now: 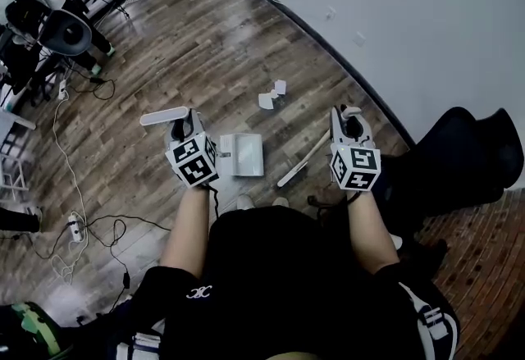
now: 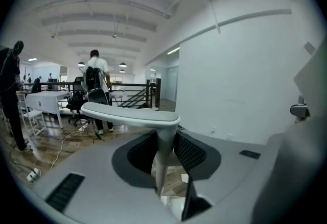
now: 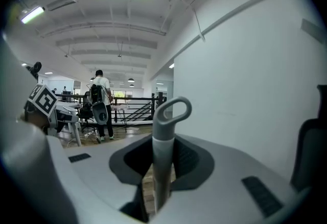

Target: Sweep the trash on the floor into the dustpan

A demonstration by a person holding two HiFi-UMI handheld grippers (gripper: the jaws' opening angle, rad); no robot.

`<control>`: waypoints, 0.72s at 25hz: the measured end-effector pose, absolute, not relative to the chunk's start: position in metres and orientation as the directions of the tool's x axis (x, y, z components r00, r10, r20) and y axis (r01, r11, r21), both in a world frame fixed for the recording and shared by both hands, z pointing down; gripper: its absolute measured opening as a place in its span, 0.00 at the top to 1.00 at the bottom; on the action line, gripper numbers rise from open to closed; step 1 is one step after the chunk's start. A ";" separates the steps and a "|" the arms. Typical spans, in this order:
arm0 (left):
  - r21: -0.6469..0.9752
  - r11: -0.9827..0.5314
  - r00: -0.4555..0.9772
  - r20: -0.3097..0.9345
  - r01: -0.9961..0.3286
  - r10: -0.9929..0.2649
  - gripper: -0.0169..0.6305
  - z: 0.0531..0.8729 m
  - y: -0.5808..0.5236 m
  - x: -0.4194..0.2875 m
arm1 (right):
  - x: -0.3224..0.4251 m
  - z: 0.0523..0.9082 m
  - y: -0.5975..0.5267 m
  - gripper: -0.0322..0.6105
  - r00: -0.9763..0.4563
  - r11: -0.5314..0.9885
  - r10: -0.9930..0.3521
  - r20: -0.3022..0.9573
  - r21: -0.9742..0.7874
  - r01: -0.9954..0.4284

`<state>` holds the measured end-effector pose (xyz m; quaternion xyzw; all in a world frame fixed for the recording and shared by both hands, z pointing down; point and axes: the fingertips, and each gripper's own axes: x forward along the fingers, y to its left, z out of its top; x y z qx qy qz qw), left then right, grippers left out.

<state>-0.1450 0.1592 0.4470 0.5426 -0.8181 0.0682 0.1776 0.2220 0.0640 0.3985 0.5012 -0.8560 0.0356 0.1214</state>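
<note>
The brush end of the broom (image 1: pixel 302 160) is hard to make out against the person's dark clothing, and the left gripper (image 1: pixel 182 130) hides most of the dustpan (image 1: pixel 244 155) handle. Both forearms reach forward over the wooden floor (image 1: pixel 164 47), left jaws clamped on the dustpan's T-topped stem, right gripper (image 1: pixel 349 125) jaws clamped on the broom's looped handle. Paper scraps (image 1: pixel 271 96) lie just beyond the dustpan.
</note>
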 end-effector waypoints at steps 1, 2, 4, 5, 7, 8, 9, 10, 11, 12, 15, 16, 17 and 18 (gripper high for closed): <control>0.078 0.401 -0.350 0.359 -0.913 -0.865 0.81 0.447 0.157 -0.149 | 0.221 0.400 0.063 0.82 -0.463 0.491 -0.851 0.248 0.063 -0.869; 0.076 0.400 -0.351 0.354 -0.913 -0.867 0.81 0.447 0.155 -0.154 | 0.219 0.402 0.062 0.82 -0.457 0.487 -0.853 0.252 0.065 -0.871; 0.076 0.397 -0.349 0.348 -0.915 -0.870 0.81 0.448 0.148 -0.164 | 0.214 0.402 0.060 0.82 -0.447 0.479 -0.856 0.260 0.076 -0.874; 0.078 0.395 -0.346 0.346 -0.915 -0.872 0.81 0.449 0.144 -0.169 | 0.211 0.402 0.059 0.82 -0.442 0.476 -0.857 0.264 0.082 -0.875; 0.086 0.388 -0.338 0.344 -0.917 -0.876 0.81 0.453 0.134 -0.179 | 0.203 0.402 0.053 0.82 -0.433 0.470 -0.860 0.269 0.093 -0.878; 0.090 0.384 -0.333 0.343 -0.919 -0.878 0.81 0.456 0.129 -0.183 | 0.200 0.403 0.049 0.82 -0.428 0.467 -0.862 0.271 0.098 -0.879; 0.093 0.379 -0.328 0.341 -0.921 -0.881 0.81 0.459 0.124 -0.187 | 0.197 0.404 0.045 0.82 -0.423 0.463 -0.865 0.271 0.105 -0.880; 0.095 0.375 -0.324 0.339 -0.922 -0.883 0.81 0.462 0.120 -0.191 | 0.194 0.404 0.042 0.82 -0.419 0.460 -0.867 0.271 0.112 -0.881; 0.097 0.371 -0.320 0.338 -0.923 -0.885 0.81 0.465 0.116 -0.197 | 0.189 0.404 0.039 0.82 -0.417 0.460 -0.868 0.269 0.121 -0.880; 0.100 0.369 -0.318 0.338 -0.924 -0.886 0.81 0.466 0.111 -0.203 | 0.184 0.401 0.035 0.82 -0.418 0.462 -0.869 0.266 0.133 -0.877; 0.109 0.370 -0.317 0.336 -0.922 -0.887 0.81 0.464 0.093 -0.221 | 0.164 0.386 0.021 0.82 -0.439 0.485 -0.863 0.250 0.170 -0.858; 0.108 0.371 -0.317 0.337 -0.922 -0.887 0.81 0.464 0.088 -0.224 | 0.159 0.382 0.015 0.82 -0.446 0.492 -0.861 0.245 0.178 -0.852; 0.106 0.372 -0.317 0.342 -0.922 -0.885 0.81 0.466 0.083 -0.228 | 0.155 0.380 0.008 0.82 -0.450 0.496 -0.860 0.241 0.185 -0.848; 0.103 0.374 -0.319 0.350 -0.922 -0.881 0.81 0.468 0.078 -0.231 | 0.152 0.379 0.000 0.82 -0.454 0.500 -0.858 0.238 0.189 -0.845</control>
